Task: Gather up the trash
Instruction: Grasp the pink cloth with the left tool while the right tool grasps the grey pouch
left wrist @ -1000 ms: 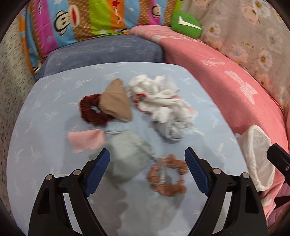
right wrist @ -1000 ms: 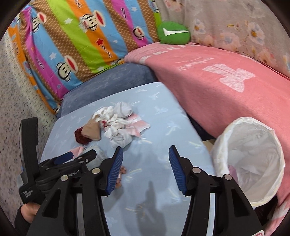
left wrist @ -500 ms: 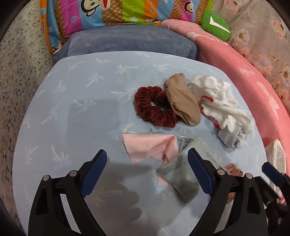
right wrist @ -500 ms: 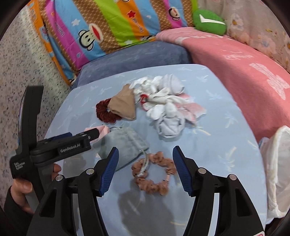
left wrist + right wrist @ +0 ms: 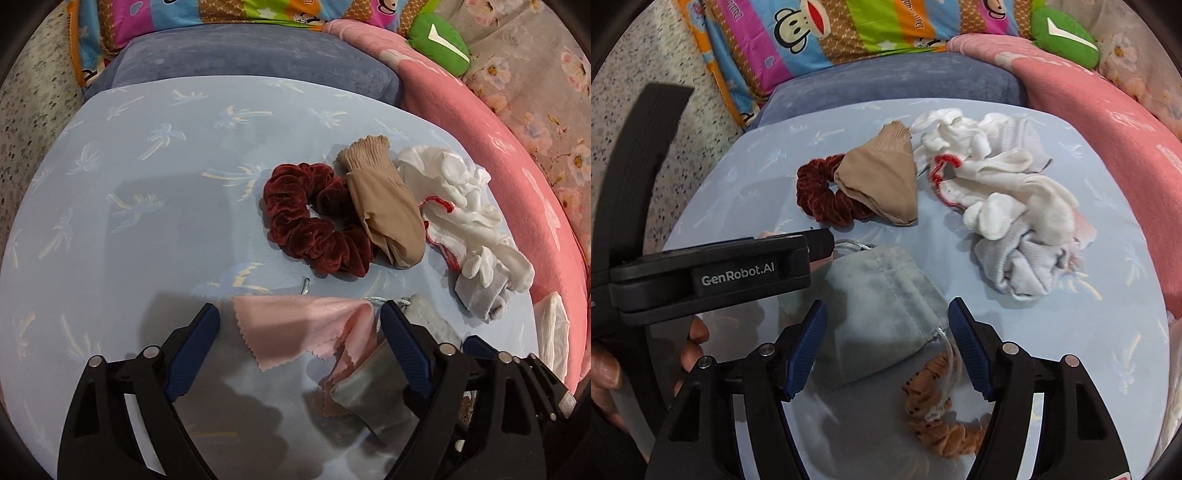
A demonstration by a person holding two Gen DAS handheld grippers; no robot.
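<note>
- You are at the reach step: across the pale blue table (image 5: 129, 221), nothing is picked up yet, and the white-lined bin (image 5: 554, 328) sits at the right edge of the left wrist view.
- Your right gripper (image 5: 888, 345), jaws spread and just been opening, straddles the grey pouch (image 5: 882, 317) low in its frame; it needs lowering before closing.
- Your left gripper (image 5: 301, 349), jaws spread but just narrowed slightly, brackets the pink cloth (image 5: 299, 328), bottom centre, untouched.

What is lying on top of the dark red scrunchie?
A beige sock lies across the right side of the dark red scrunchie, covering that part of its ring; the rest of the ring shows.
</note>
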